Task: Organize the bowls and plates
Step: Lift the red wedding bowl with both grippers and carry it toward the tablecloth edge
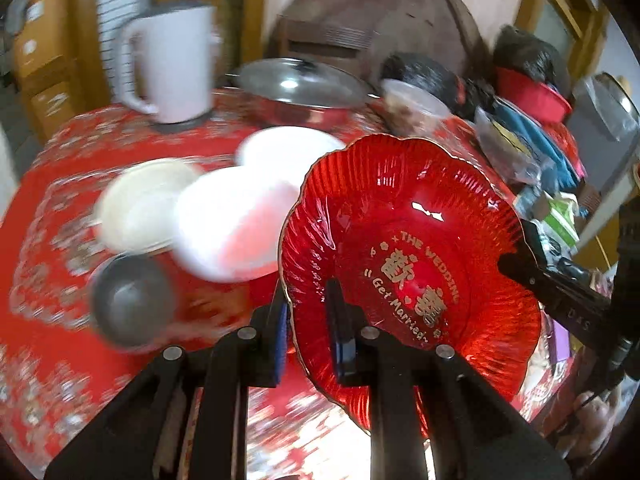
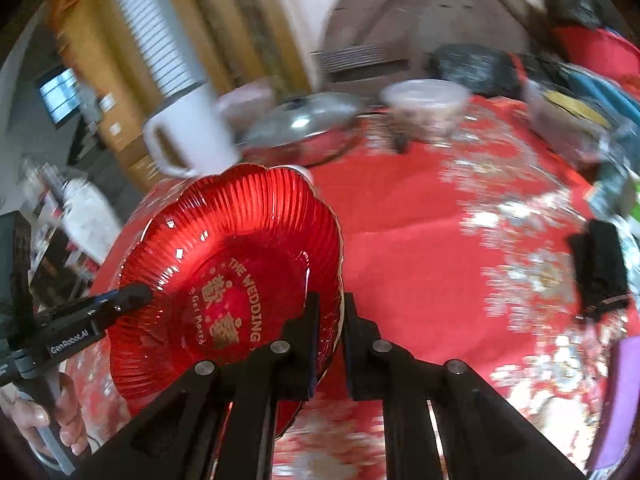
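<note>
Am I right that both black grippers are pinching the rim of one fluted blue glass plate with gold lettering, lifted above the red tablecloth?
Nearly: the fluted glass plate with gold lettering is red, not blue. Both wrist views show that. The left gripper and the right gripper each pinch its rim on opposite sides, above the red tablecloth.

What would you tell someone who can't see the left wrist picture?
Two grippers hold a red plate with gold writing up over a red tablecloth: the left gripper pinches its near rim, the right gripper its far side. Behind are blurry white dishes, a metal bowl and a white kettle.
</note>
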The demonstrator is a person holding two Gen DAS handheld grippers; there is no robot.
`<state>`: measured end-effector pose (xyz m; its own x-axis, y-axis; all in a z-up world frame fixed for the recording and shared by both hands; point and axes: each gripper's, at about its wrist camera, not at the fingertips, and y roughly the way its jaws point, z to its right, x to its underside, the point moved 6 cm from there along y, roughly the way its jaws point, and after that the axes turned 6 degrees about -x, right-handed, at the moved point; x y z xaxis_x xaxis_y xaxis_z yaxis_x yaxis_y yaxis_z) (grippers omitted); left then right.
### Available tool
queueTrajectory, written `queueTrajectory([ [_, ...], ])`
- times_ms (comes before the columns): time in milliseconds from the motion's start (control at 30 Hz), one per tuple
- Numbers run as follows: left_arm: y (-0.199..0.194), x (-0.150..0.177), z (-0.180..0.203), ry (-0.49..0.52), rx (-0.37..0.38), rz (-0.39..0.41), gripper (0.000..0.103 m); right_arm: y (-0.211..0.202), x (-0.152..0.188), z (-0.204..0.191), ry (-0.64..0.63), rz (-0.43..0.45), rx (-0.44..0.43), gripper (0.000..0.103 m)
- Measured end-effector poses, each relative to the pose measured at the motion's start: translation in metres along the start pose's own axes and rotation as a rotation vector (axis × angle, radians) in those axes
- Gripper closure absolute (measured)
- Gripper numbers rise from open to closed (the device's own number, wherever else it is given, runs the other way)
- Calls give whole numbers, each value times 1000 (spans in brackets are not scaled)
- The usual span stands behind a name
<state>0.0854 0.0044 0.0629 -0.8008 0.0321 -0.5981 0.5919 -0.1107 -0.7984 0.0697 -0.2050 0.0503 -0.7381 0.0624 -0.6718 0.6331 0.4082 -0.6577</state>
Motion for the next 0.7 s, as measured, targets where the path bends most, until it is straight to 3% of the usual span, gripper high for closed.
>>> queueTrajectory([
  [400,-55,76,-158,-190,-208,36,89,71,47,-175,-163,-123,-198,93],
  [700,-60,126,-228,-247,-335,28,89,125,103,-239,-219,-244,-249,92],
])
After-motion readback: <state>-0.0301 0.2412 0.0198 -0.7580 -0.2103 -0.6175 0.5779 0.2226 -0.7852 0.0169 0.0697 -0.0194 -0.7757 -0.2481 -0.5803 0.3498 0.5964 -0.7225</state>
